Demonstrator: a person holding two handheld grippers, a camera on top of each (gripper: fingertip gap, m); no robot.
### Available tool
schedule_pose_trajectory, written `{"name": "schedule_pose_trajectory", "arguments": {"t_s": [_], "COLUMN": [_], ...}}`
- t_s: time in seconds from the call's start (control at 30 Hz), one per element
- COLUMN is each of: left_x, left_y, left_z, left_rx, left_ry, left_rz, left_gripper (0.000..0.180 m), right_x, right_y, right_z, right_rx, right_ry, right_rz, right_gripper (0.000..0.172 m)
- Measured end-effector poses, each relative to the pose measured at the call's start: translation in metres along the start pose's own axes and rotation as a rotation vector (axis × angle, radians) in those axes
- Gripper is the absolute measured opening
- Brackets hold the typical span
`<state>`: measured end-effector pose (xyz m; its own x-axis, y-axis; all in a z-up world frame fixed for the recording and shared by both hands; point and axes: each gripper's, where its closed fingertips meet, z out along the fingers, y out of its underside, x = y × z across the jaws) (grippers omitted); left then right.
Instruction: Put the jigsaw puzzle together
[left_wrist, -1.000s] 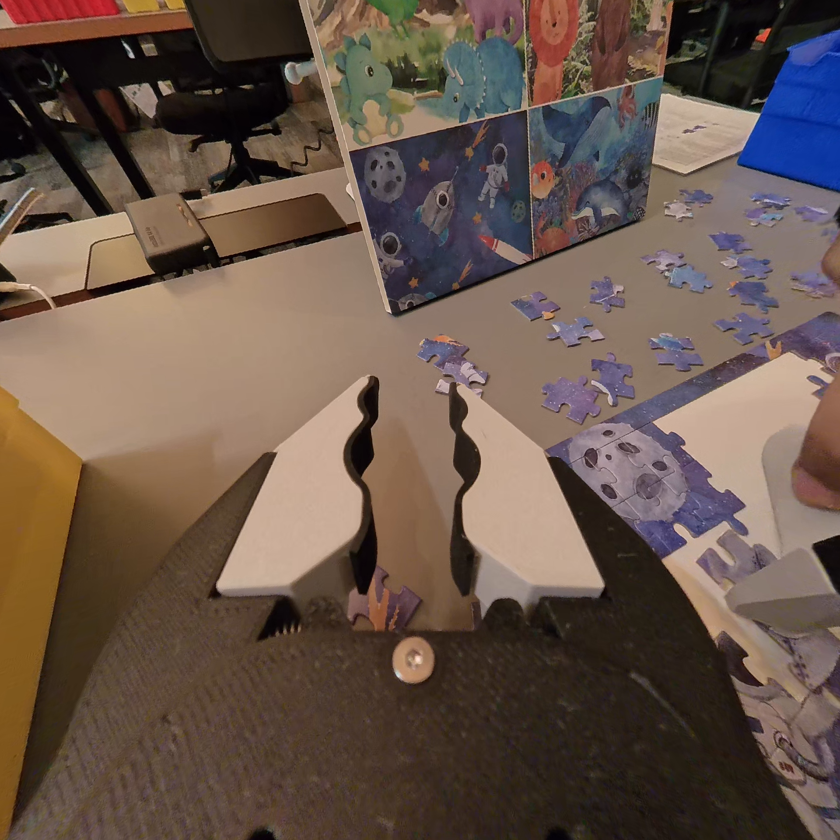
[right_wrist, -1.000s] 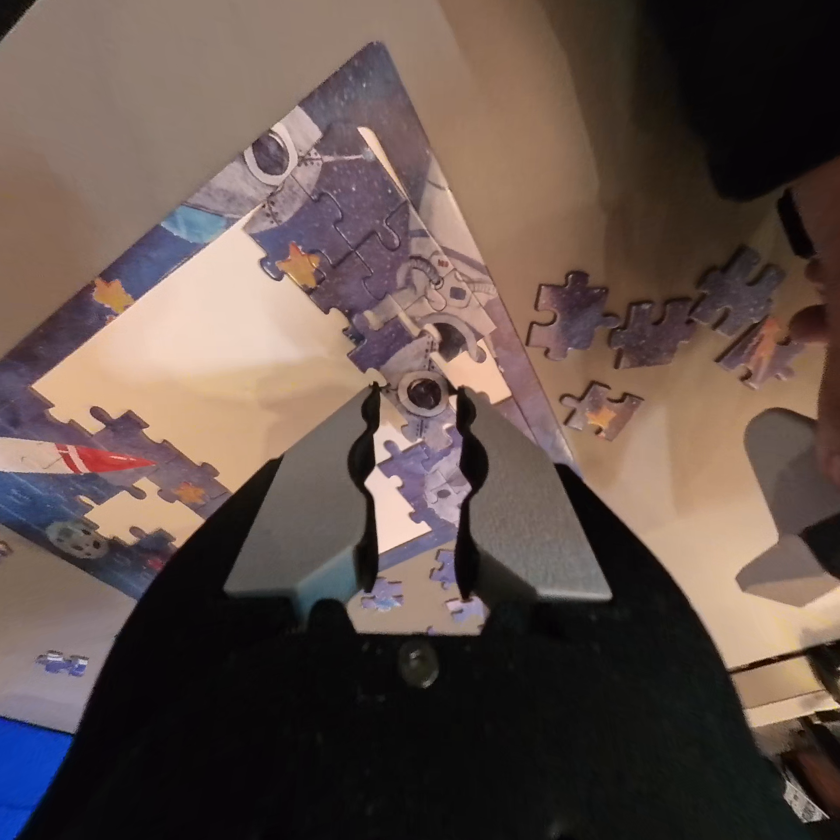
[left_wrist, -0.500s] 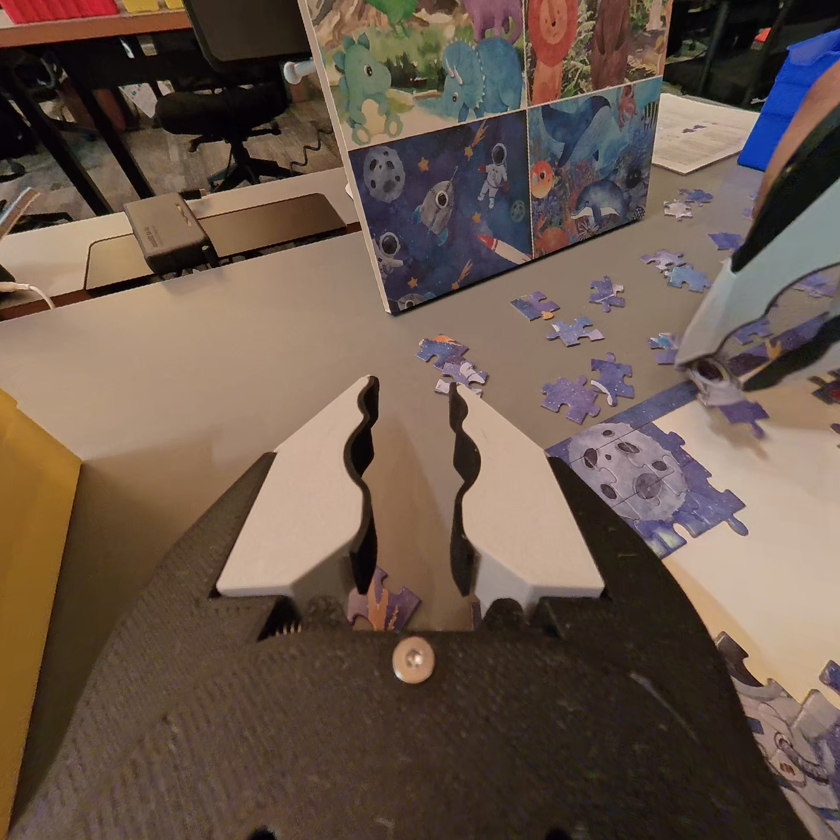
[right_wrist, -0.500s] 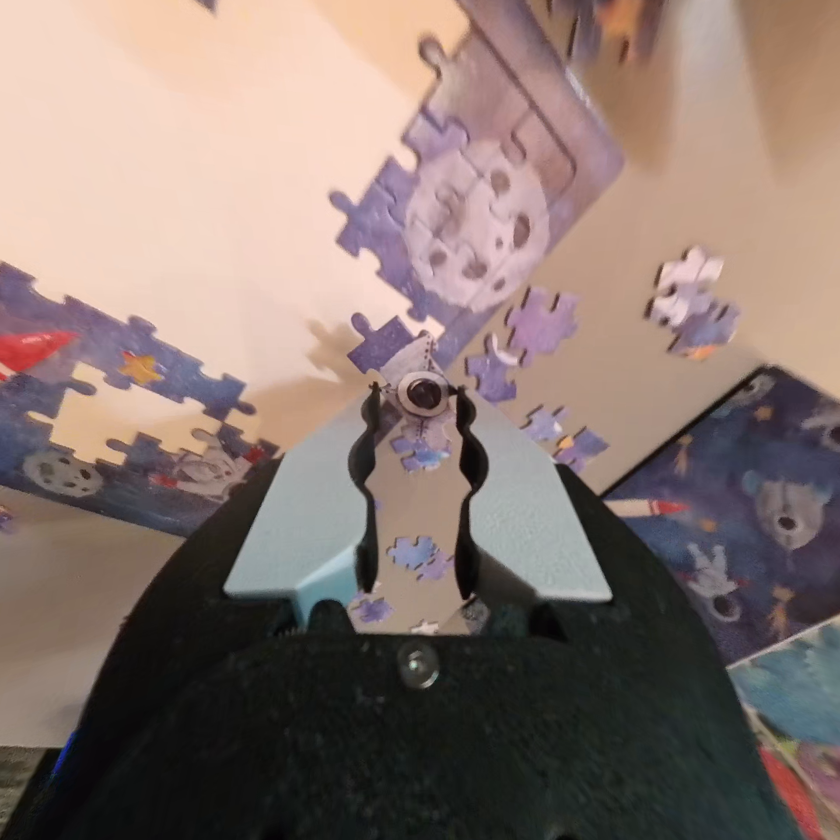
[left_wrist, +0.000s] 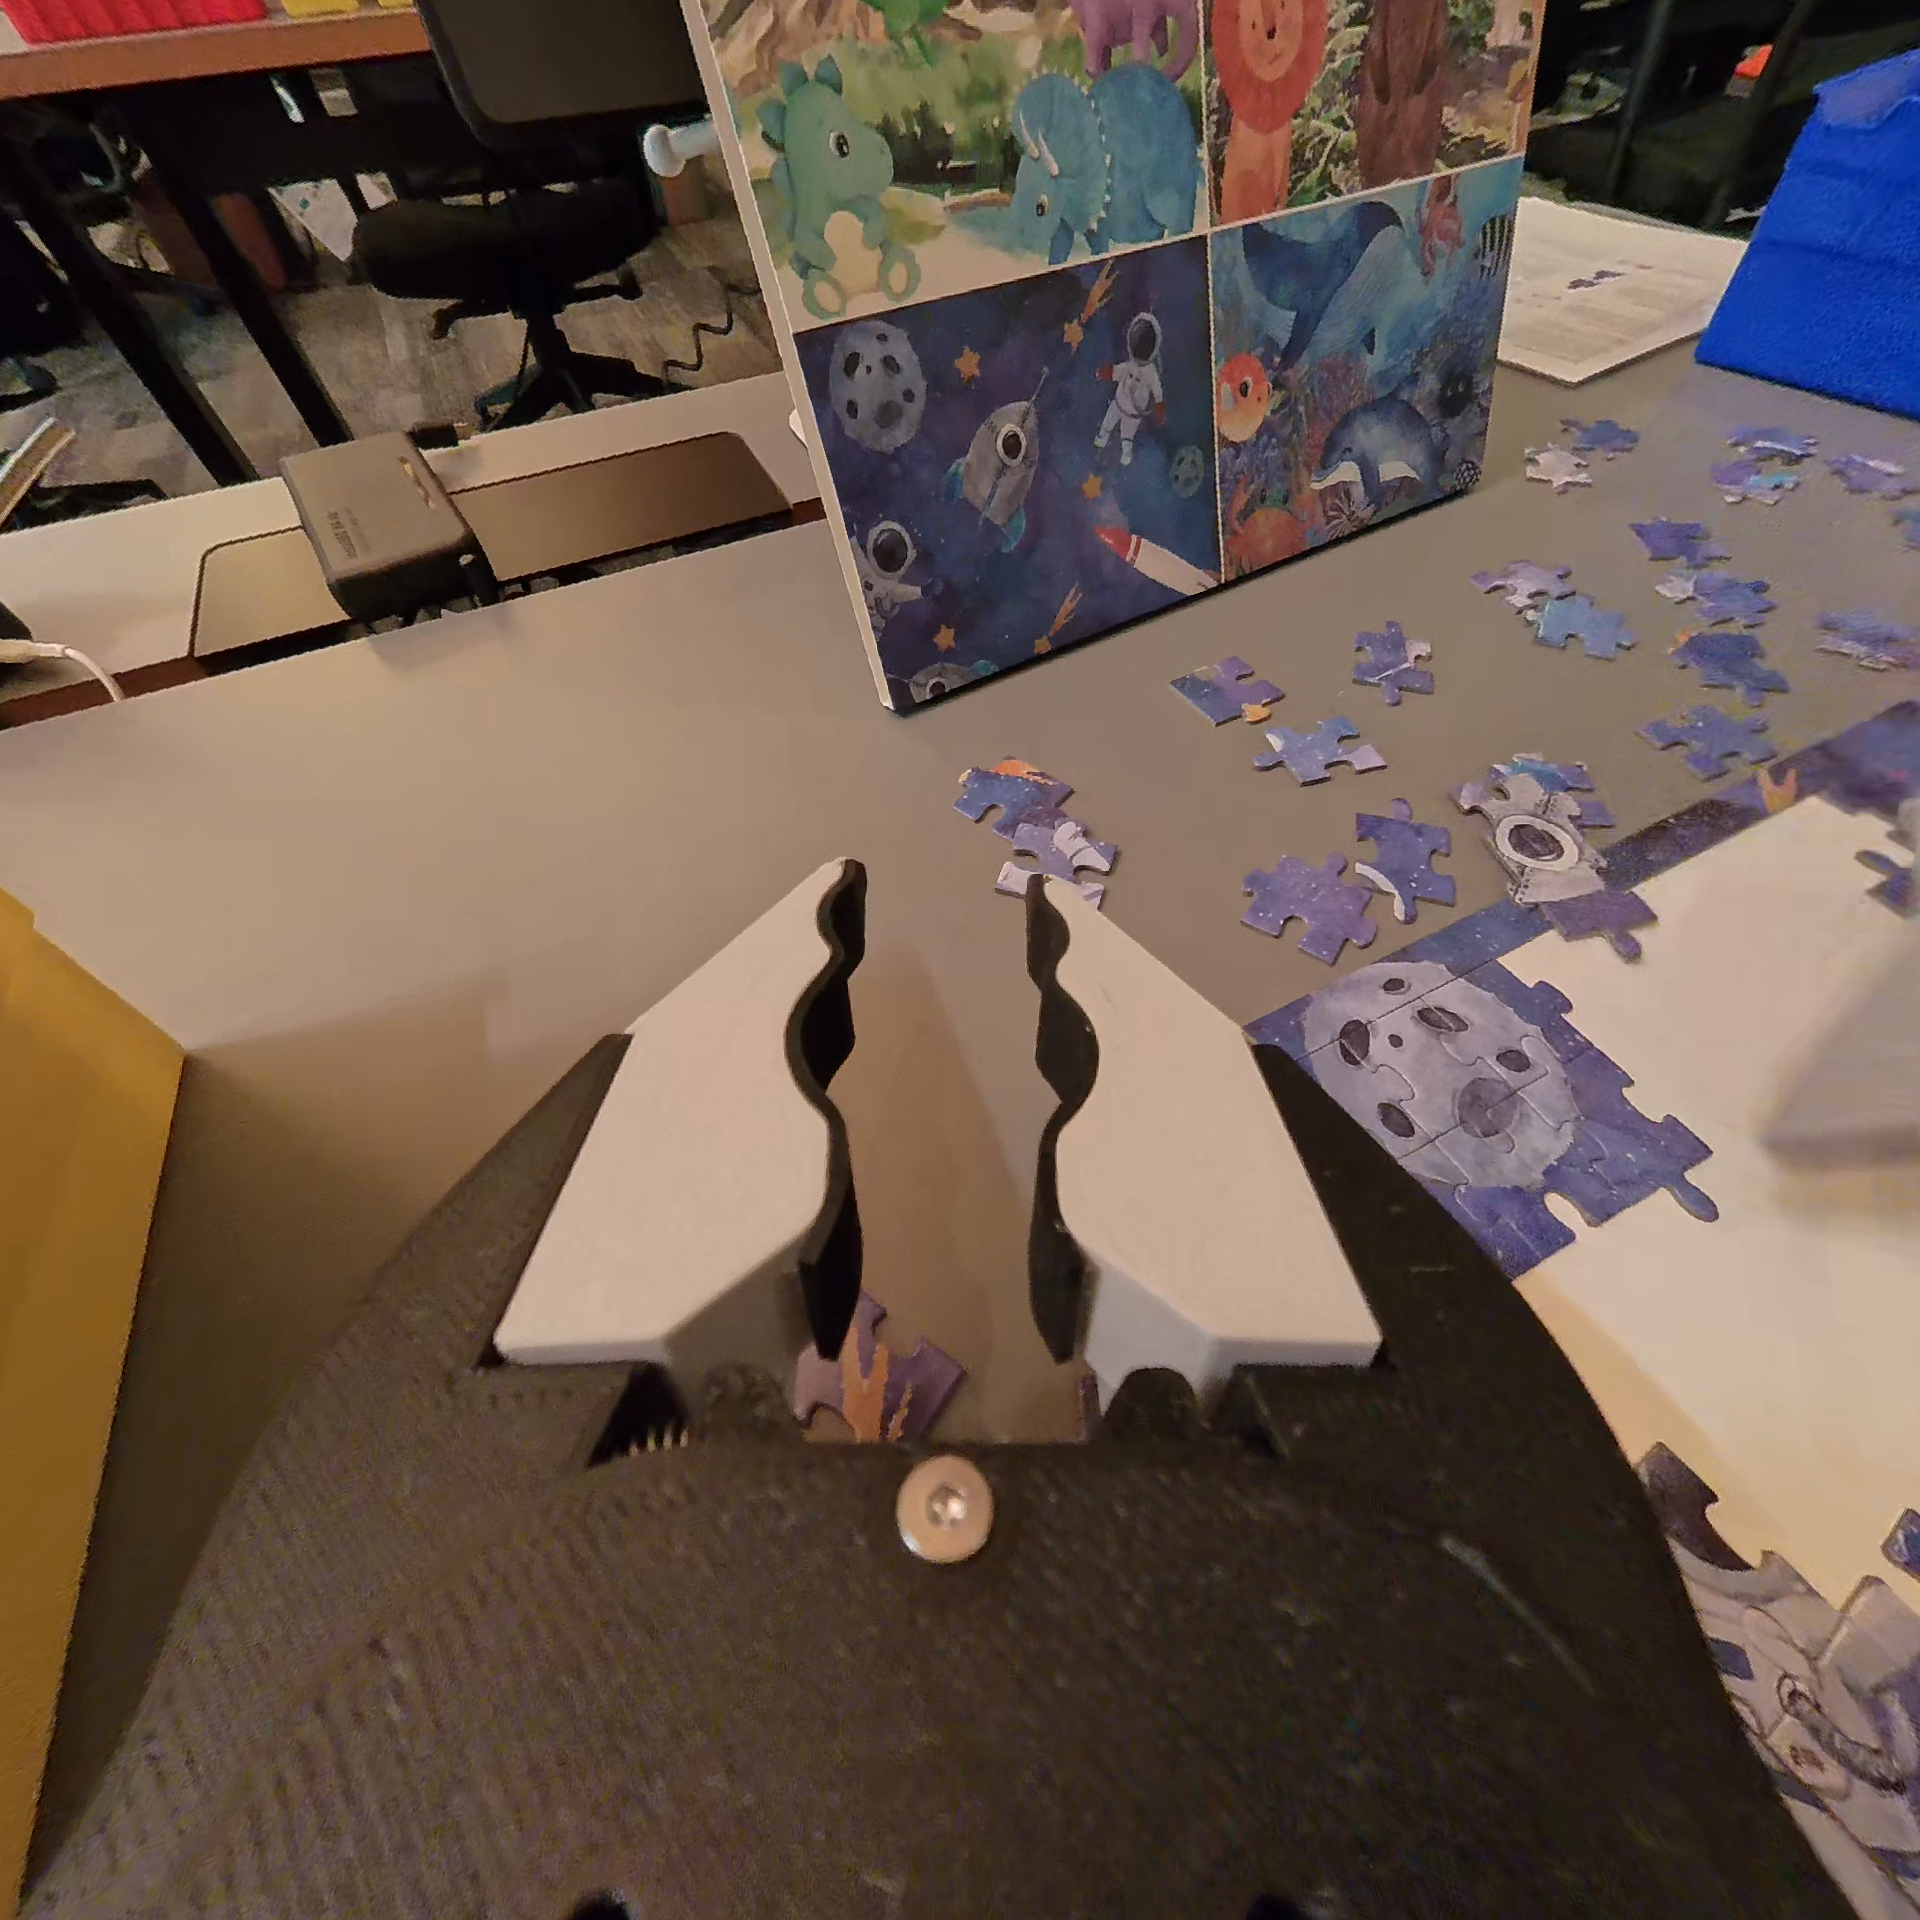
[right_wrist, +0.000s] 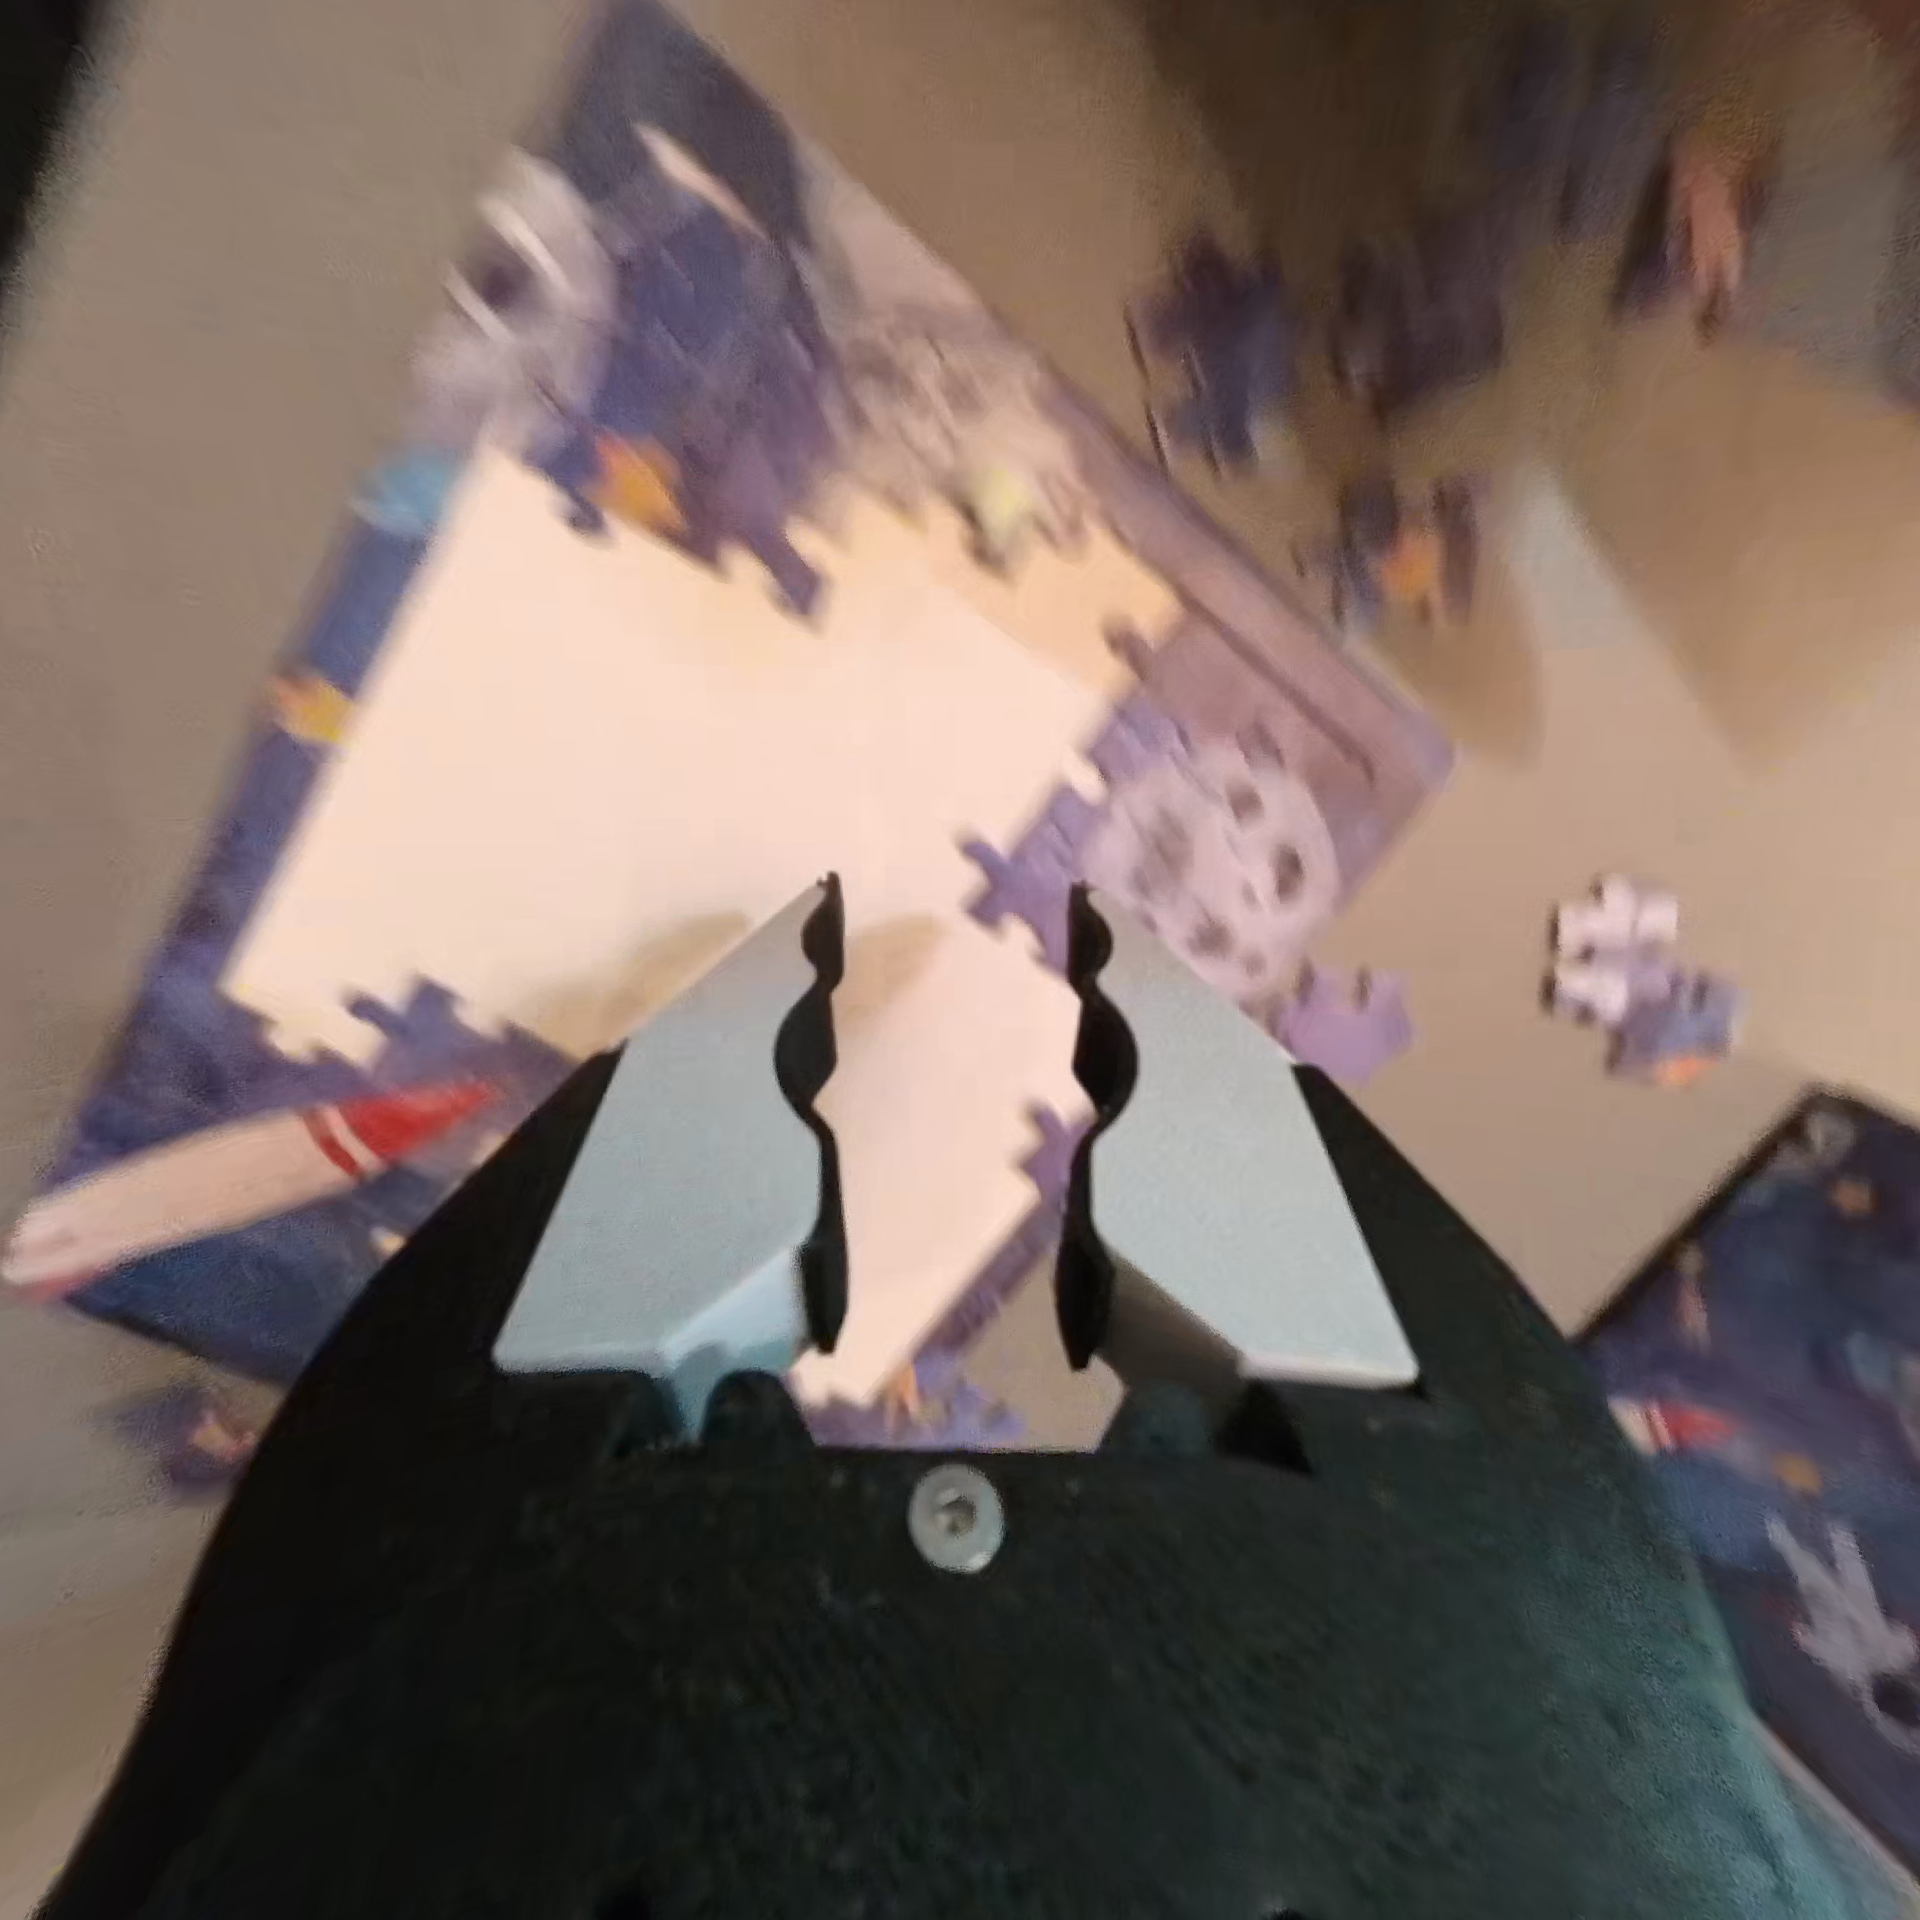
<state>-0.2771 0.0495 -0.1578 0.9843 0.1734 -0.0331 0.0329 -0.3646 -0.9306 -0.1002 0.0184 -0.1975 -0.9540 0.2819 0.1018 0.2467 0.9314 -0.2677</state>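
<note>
The left tongs (left_wrist: 945, 888) hang open above bare grey table (left_wrist: 520, 831), nothing between the pads; open room spreads ahead and to the left as far as the table's far edge. A yellow object (left_wrist: 62, 1195) is cut off at the left border. Just beside the right fingertip lies a small cluster of loose puzzle pieces (left_wrist: 1039, 831), and an upright picture box (left_wrist: 1143, 343) blocks the way beyond. The right tongs (right_wrist: 951, 894) stand open and bare over the cream middle of the puzzle frame (right_wrist: 675, 748). That view is motion-blurred, so the pieces around it are hard to make out. A piece with a porthole (left_wrist: 1538, 842) rests at the frame's edge.
</note>
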Motion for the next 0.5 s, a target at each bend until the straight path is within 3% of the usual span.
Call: {"name": "schedule_pose_trajectory", "arguments": {"t_s": [0.2,0.37,0.5], "left_x": [0.0,-0.001,0.0], "left_y": [0.0,-0.001,-0.003], "left_z": [0.0,-0.001,-0.002], "left_rx": [0.003,0.007,0.019], "left_ry": [0.002,-0.002,0.007], "left_rz": [-0.004,-0.007,-0.016], "left_gripper": [0.029,0.029,0.029], "right_x": [-0.033,-0.027,-0.029], "right_y": [-0.048,-0.04,-0.04], "right_z": [0.028,0.038,0.04], "right_rx": [0.069,0.042,0.056], "right_ry": [-0.009,-0.074,-0.087], "right_rz": [-0.136,-0.086,-0.058], "right_gripper": [0.049,0.056,0.049]}}
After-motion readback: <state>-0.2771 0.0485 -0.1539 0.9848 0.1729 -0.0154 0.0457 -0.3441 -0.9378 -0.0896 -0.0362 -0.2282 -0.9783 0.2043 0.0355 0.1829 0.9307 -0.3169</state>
